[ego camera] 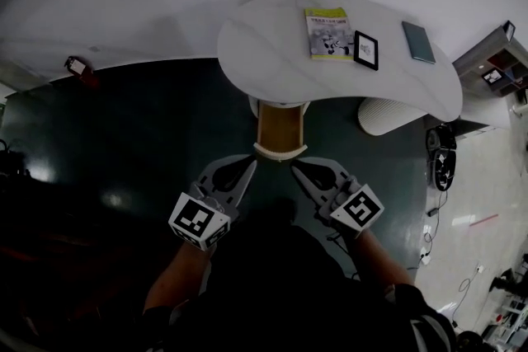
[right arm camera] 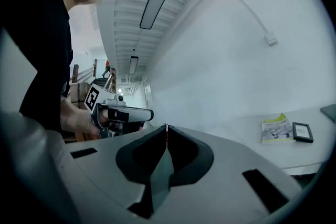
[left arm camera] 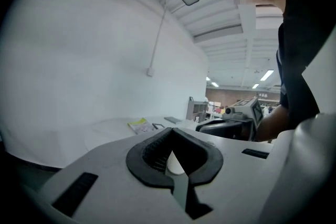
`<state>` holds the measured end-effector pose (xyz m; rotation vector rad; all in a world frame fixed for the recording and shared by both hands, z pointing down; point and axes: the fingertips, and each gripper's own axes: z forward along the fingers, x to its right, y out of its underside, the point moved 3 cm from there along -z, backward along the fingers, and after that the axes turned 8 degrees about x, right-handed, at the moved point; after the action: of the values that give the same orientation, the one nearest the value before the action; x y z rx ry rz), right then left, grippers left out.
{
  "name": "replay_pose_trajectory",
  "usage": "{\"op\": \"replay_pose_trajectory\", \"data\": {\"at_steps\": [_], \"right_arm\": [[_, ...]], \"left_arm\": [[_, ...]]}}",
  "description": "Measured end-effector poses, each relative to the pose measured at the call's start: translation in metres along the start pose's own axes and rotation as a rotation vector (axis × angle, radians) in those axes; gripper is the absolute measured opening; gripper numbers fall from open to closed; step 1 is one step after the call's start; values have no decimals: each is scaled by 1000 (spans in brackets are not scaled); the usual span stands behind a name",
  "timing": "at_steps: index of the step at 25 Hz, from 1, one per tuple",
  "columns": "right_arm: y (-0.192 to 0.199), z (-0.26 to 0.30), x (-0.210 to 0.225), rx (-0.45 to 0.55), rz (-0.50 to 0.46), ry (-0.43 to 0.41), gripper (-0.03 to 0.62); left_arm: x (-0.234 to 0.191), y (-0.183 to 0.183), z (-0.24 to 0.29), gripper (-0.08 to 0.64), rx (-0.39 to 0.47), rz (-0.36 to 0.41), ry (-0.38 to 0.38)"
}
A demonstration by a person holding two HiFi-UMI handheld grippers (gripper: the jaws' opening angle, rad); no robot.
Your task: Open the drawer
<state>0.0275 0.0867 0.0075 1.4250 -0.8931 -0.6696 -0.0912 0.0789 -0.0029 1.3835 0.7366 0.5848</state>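
The left claw (ego camera: 247,166) and the right claw (ego camera: 297,167) were held low, side by side and near each other. Each was narrowed fully, tips together, with nothing gripped.

The drawer (ego camera: 280,130) was located just beyond the claw tips, under the near edge of the desk (ego camera: 264,45). A wood-coloured inside and a curved white front were visible. How far out it stood could not be determined.

Hazards judged from this position:
- The front could not be gripped with the tips together. If it were approached that way, the drawer was likely to be pushed inward.
- A slip was considered possible on the curved front if it were pinched only at its edge.
- Contact between the two claws was considered possible, given their closeness.
- An off-line pull could bind the drawer and shake the desk, so that the loose items were shifted.

Count:
- Claws: two.
- Drawers: one.
- Desks: one.
- Items on it: three, namely one booklet (ego camera: 328,32), one framed picture (ego camera: 366,49) and one dark flat slab (ego camera: 418,42).
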Motion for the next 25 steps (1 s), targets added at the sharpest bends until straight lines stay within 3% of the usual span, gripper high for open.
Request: {"op": "replay_pose_trajectory", "data": {"at_steps": [5,9,16,25], "right_arm": [[-17,-4,-44,26,71,43,17],[-10,-4,-81,-4,128,80,17],[-38,1,-116,23,-4,78,17],[-76,-26,-113,101,-45,62,16]], "left_arm": [[9,-5,-38,11,2,-59,-34],[15,-5,-76,11,15,-36,-44],[18,-15,-109,11,24,-17,-89],[42,-34,-114,11,18,-12,-176]]}}
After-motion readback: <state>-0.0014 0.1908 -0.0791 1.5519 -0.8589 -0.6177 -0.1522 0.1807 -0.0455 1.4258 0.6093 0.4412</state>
